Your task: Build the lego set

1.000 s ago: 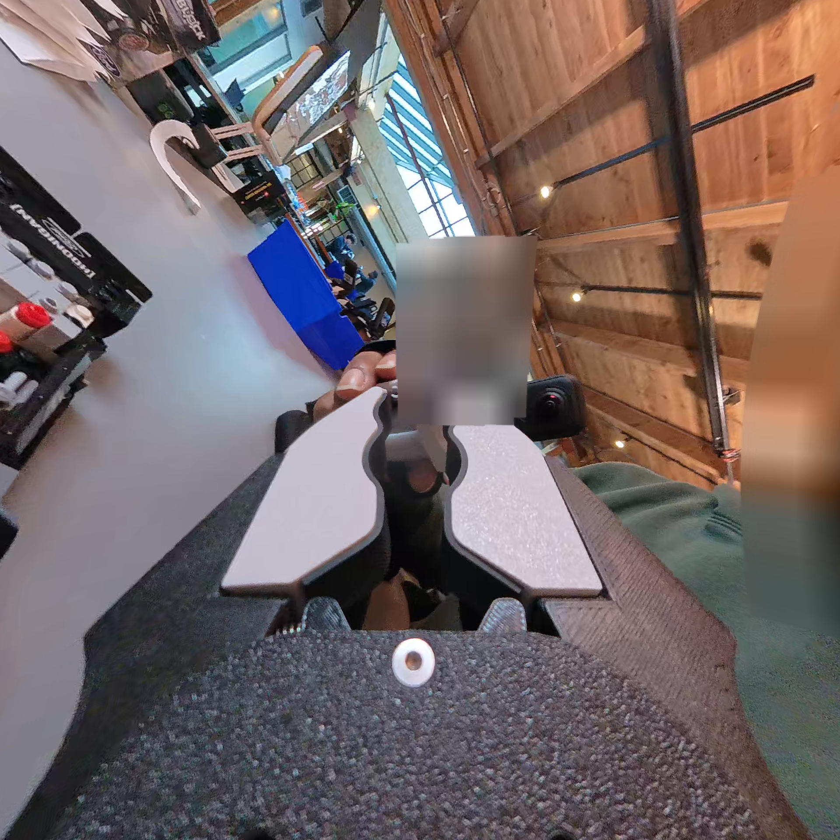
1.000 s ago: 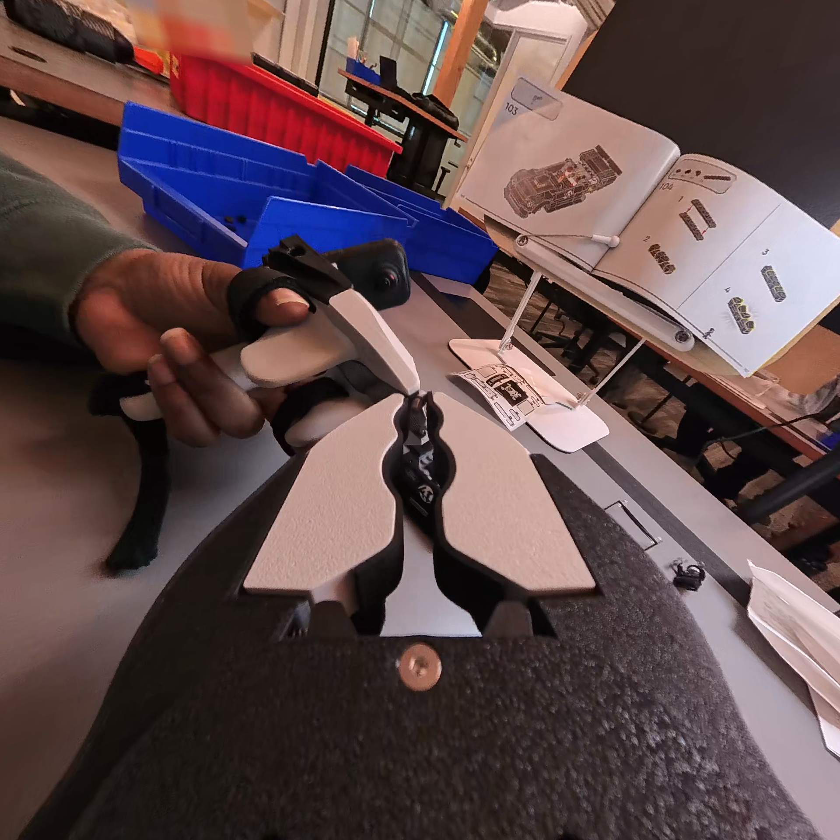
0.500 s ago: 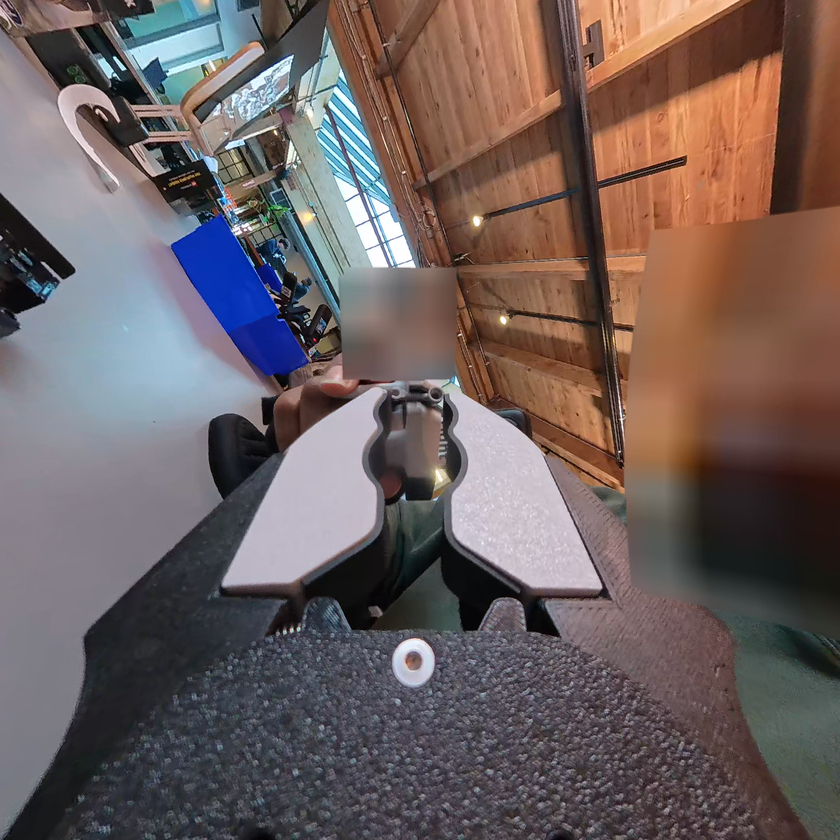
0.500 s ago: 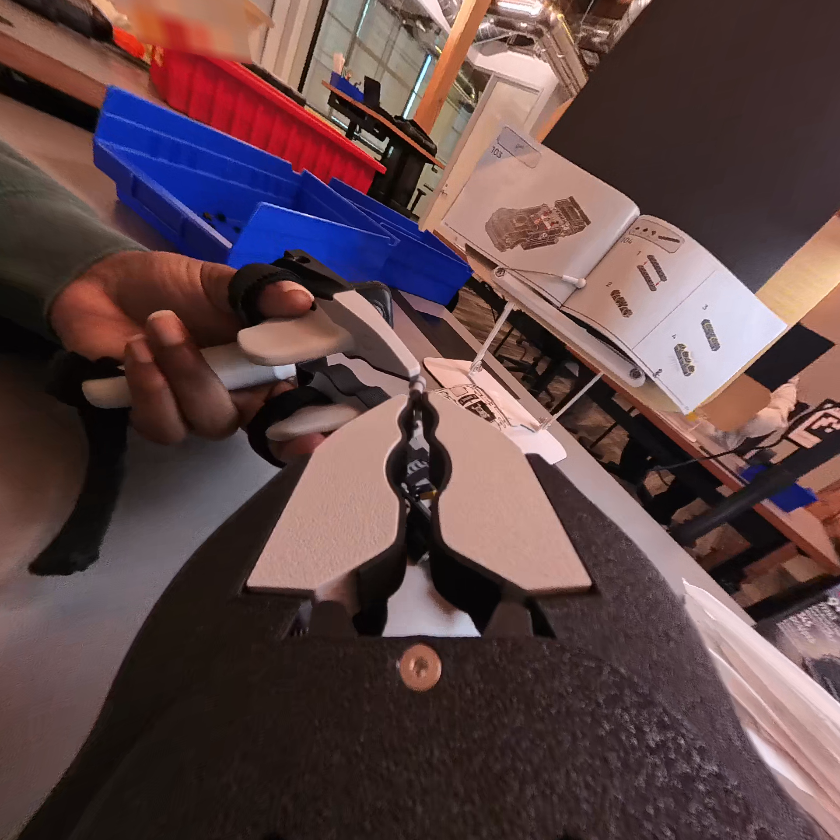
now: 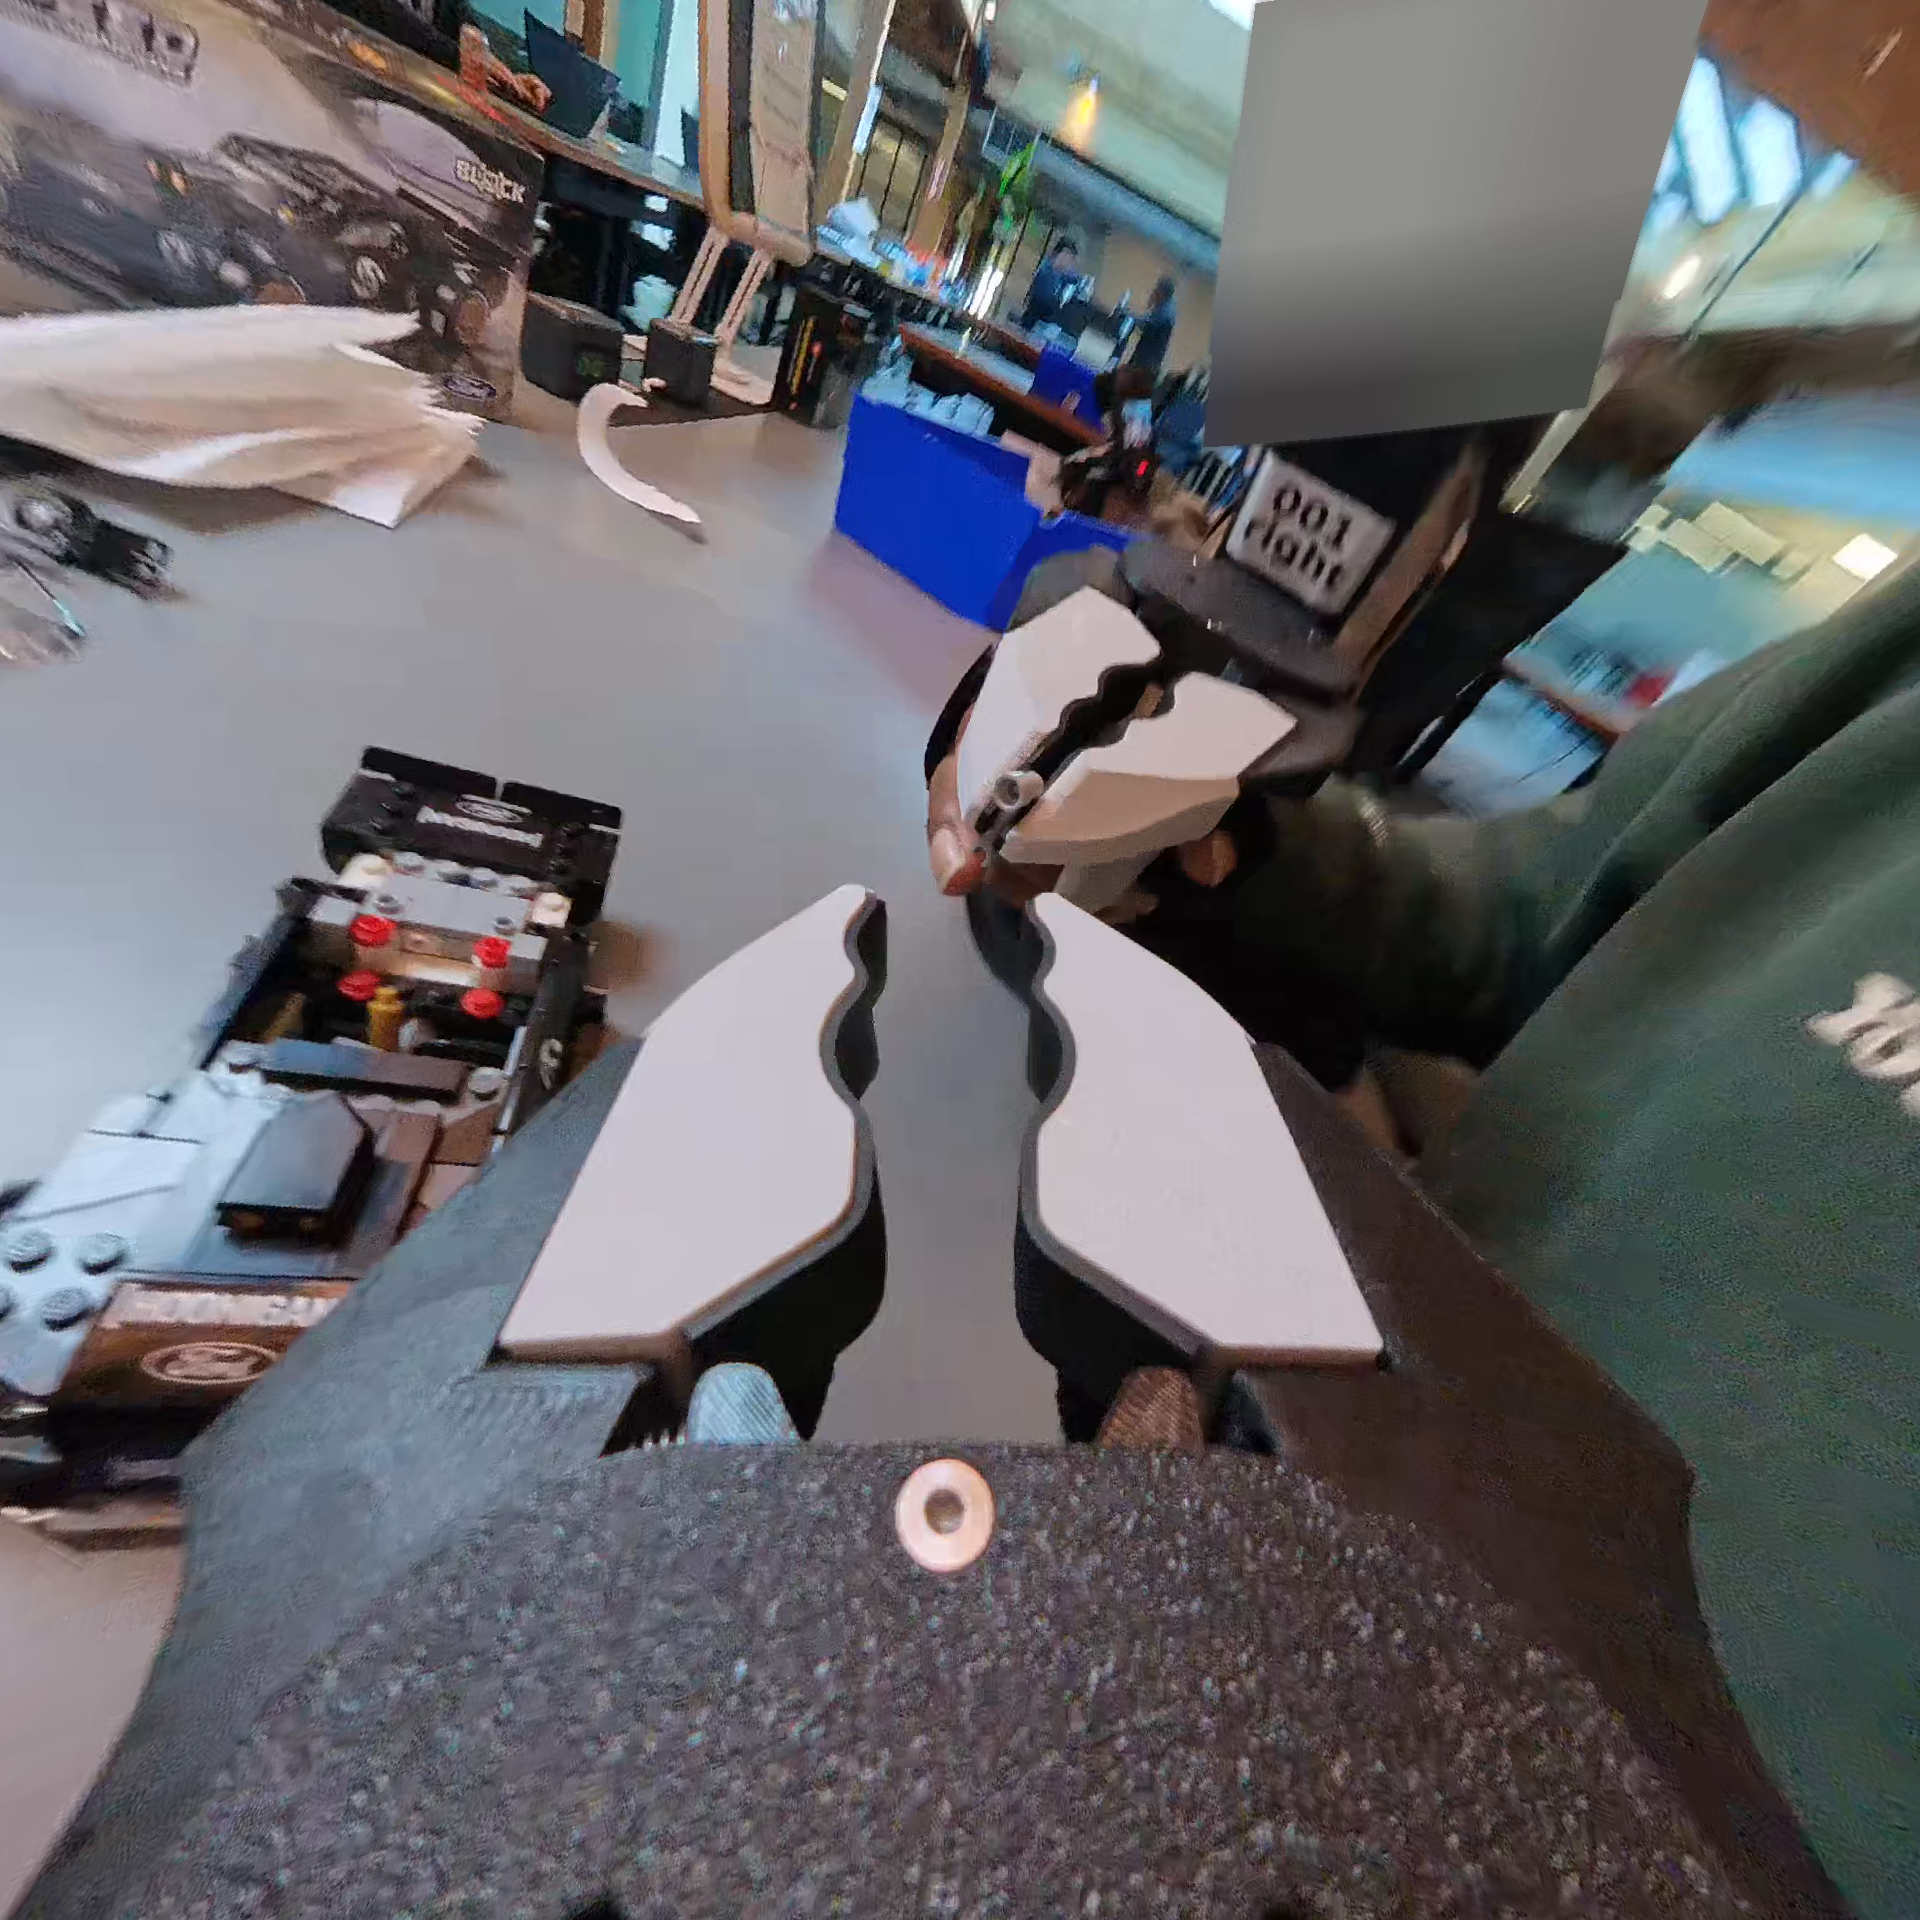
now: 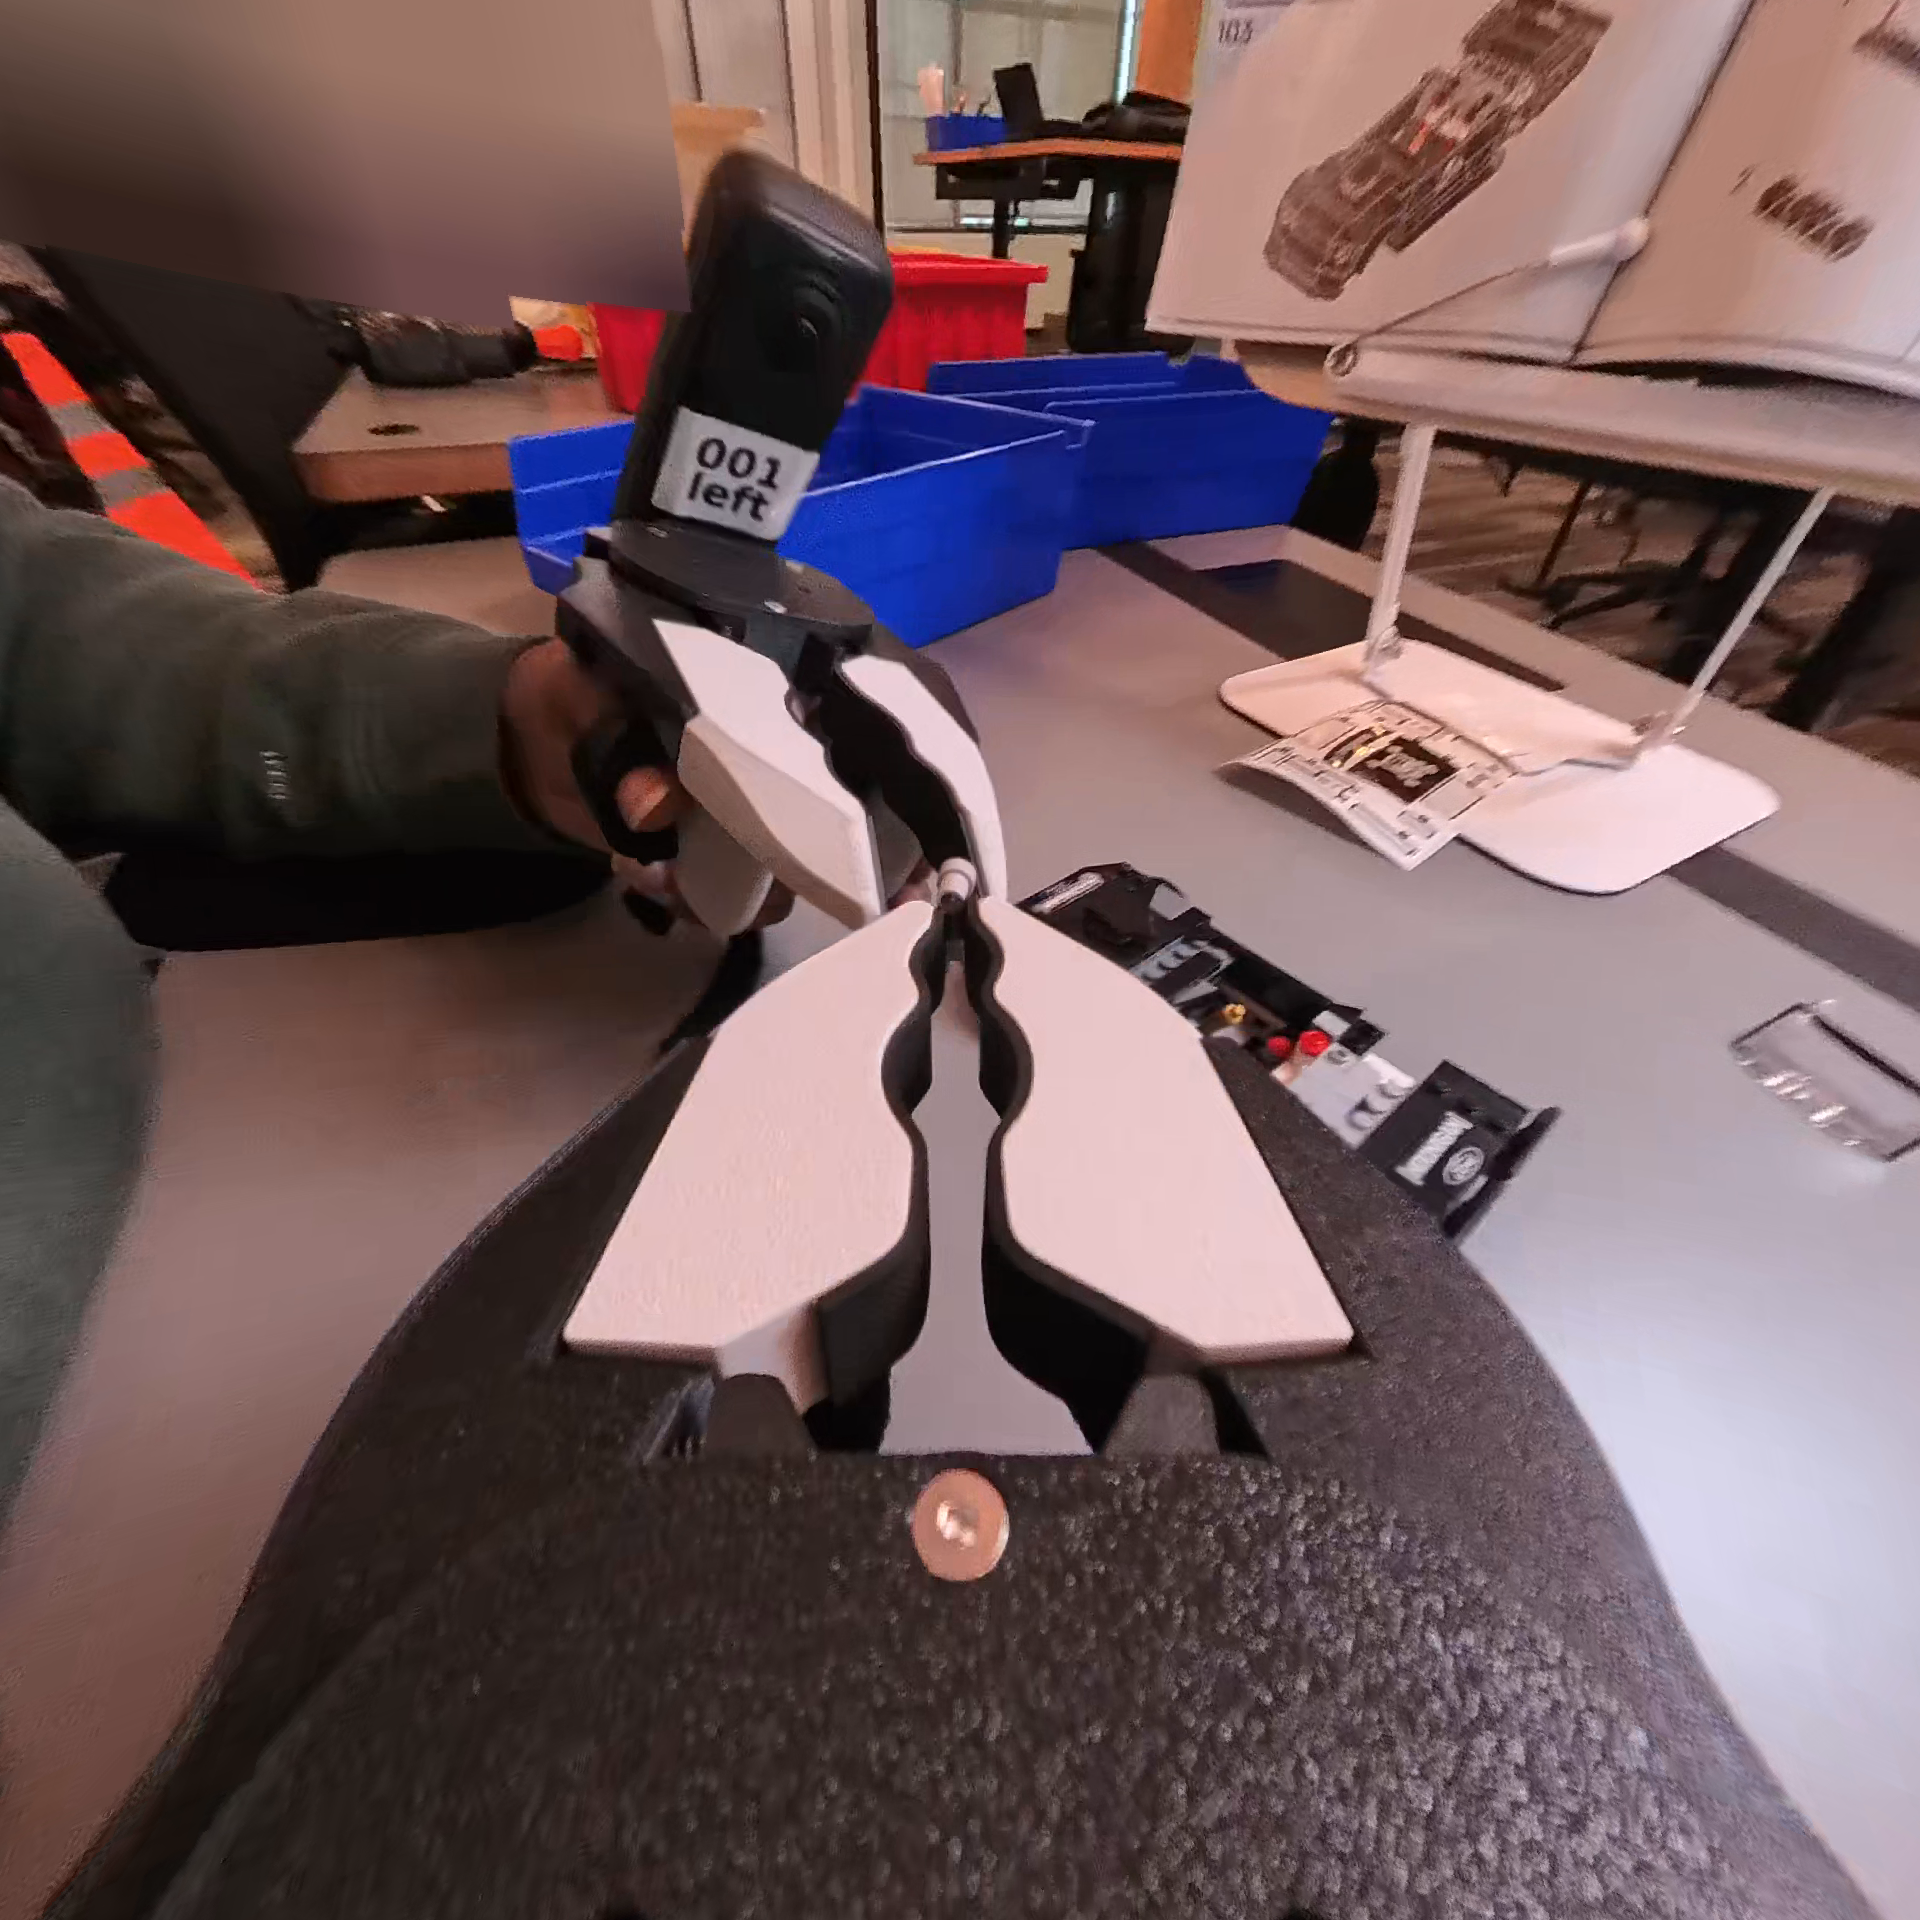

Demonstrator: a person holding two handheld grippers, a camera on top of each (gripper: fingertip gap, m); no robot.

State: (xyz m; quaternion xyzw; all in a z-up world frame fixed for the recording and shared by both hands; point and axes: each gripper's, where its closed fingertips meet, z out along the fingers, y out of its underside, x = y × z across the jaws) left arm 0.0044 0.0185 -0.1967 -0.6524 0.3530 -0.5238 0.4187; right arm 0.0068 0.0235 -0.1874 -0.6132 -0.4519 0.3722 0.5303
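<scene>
Grey counter [image 5: 582, 665] carries the half-built lego car [image 5: 343, 1039], black and grey with red studs on top, lying left of the left gripper [image 5: 956, 914] in the left wrist view and just right of the right gripper [image 6: 951, 914] in the right wrist view. Left gripper is apart, nothing between its pads, only bare counter showing through the gap. Right gripper is clamped on a small grey pin piece [image 6: 954, 878] right at the fingertips; same piece pokes out of the tips as a small grey part with a round hole in the left wrist view [image 5: 1013, 795]. Both grippers sit close together above the counter, tips nearly meeting, and contact between them cannot be told. Each is held by a hand in a dark green sleeve [image 6: 260, 727]. Blue bins [image 6: 935, 488] stand farther back on the counter, with a red bin [image 6: 956, 312] behind them. Open instruction booklet [image 6: 1507, 177] rests on a white stand [image 6: 1558, 769] to the right, and a sticker sheet [image 6: 1371, 769] lies at the foot of the stand. White paper bags [image 5: 229, 405] and the set box [image 5: 260, 177] sit at the far left of the left wrist view. Heavy motion blur at the edges.
</scene>
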